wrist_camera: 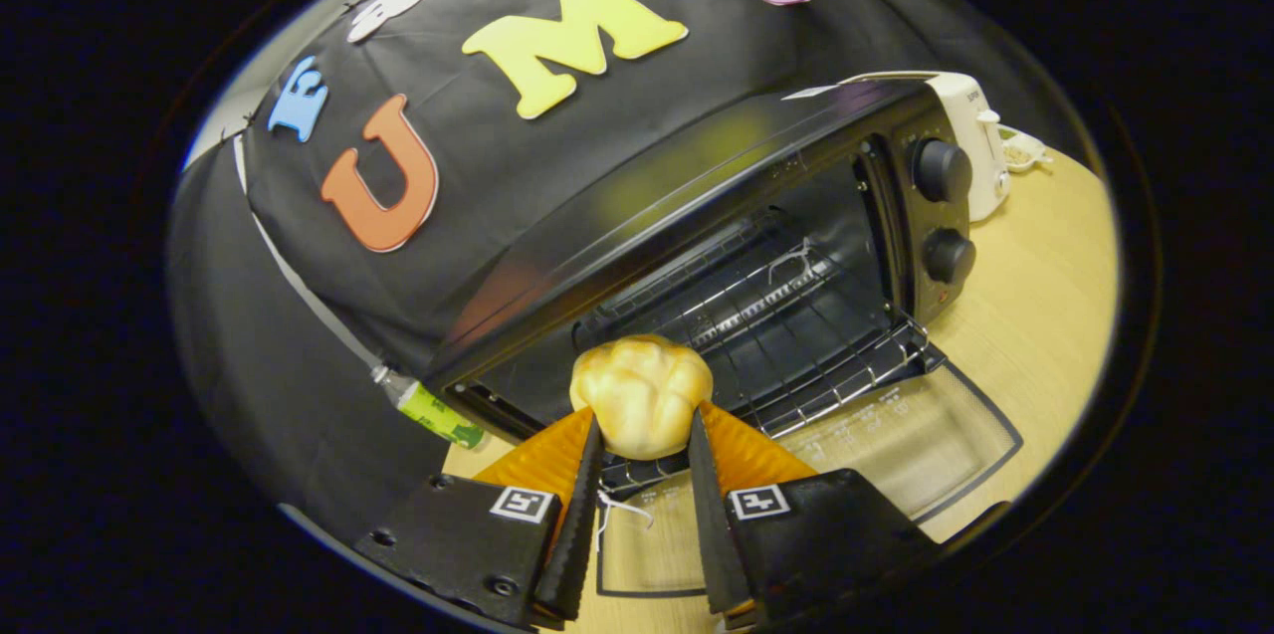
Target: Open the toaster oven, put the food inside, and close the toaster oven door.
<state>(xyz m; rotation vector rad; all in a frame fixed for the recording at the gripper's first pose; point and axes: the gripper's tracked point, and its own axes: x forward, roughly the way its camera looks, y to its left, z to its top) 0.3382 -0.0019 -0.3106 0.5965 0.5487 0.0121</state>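
Note:
A black toaster oven (697, 176) stands on the wooden table with its glass door (896, 445) folded down flat toward me. Its wire rack (796, 335) shows inside the dark cavity and reaches out over the door hinge. My gripper (642, 420) is shut on a pale yellow bread roll (640, 393), both fingers pressing its sides. The roll hangs just in front of the oven mouth, above the near edge of the rack and the open door.
Two round knobs (943, 171) sit on the oven's right panel. A white appliance (980, 141) stands behind the oven on the right, with a small dish (1020, 154) beside it. A green-labelled bottle (433, 410) lies left of the oven. Bare wooden table (1045, 316) extends to the right.

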